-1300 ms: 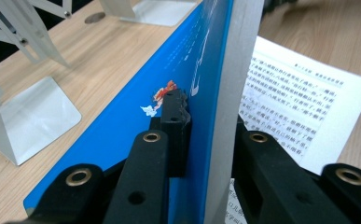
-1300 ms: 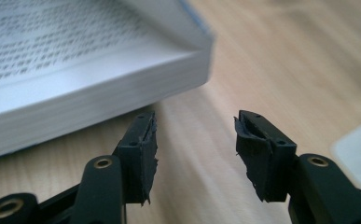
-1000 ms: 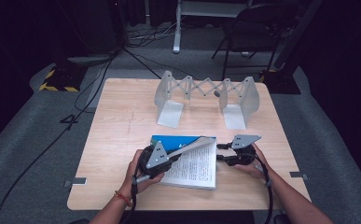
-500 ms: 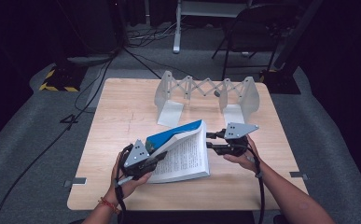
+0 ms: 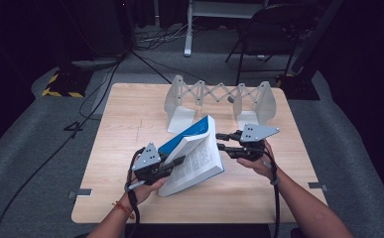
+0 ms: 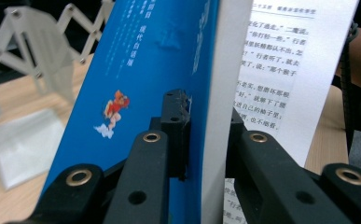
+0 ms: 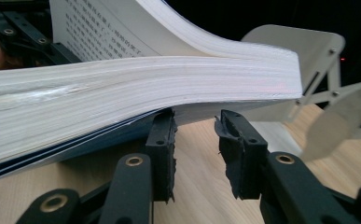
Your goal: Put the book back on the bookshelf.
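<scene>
1. Clamping: left gripper (image 6: pixel 201 140) jaws closed on the book (image 5: pixel 195 153), one pad on the blue cover, the other on the printed page side; a section of pages plus cover is pinched between them.
2. Right gripper (image 7: pixel 194 140) jaws part open and have just been closing; nothing between the pads. In the right gripper view the jaw tips sit just under the book's page edge, the left tip touching or nearly touching its underside; cannot tell which.
3. Book is open and tilted, raised at the far end, blue cover facing left, printed pages facing right, page block bowed.
4. High view: left gripper (image 5: pixel 152 163) at the book's near-left edge, right gripper (image 5: pixel 229 141) at its right edge.
5. Book sits over the near-centre of the wooden surface (image 5: pixel 130 114); a white expanding book rack (image 5: pixel 219 99) stands behind it, apart from it.
</scene>
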A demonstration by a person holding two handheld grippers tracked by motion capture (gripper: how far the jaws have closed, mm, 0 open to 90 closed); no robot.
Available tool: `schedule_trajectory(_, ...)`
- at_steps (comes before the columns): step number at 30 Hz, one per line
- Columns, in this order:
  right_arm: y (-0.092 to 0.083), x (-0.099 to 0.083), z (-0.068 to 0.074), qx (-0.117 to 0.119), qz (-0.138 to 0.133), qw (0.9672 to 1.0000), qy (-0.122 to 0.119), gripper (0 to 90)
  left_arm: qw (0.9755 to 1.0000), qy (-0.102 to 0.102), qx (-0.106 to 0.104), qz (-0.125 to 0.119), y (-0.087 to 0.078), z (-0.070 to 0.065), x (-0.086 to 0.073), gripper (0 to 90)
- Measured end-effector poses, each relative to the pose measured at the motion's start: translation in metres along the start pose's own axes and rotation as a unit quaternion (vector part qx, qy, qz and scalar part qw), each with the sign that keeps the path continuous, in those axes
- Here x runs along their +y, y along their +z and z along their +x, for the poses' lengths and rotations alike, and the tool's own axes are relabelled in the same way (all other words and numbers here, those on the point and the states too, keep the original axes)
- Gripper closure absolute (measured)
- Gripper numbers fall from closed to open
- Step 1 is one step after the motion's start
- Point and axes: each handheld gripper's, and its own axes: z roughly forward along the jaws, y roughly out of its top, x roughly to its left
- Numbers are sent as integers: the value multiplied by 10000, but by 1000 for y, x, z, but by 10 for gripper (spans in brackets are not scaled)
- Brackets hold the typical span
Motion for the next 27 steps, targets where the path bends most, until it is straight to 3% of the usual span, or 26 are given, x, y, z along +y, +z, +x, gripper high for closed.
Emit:
schedule_trajectory(6,-20,-3,-7,-152,-39,9999,39,656,9995,266,-159,45,17,-6,13,794)
schedule_trajectory(11,-32,0,-9,-166,-154,9997,16,671,9987,254,-393,-191,27,-5,14,791)
schedule_trajectory(15,-35,6,-3,-188,-148,9995,-185,721,9981,164,-451,-389,24,-1,9,787)
schedule_trajectory(20,-33,16,8,-25,-171,9989,-438,685,9988,199,-258,-359,8,-1,7,787)
schedule_trajectory(27,-10,32,27,244,-204,9976,-608,630,9996,111,100,-258,-24,1,-4,795)
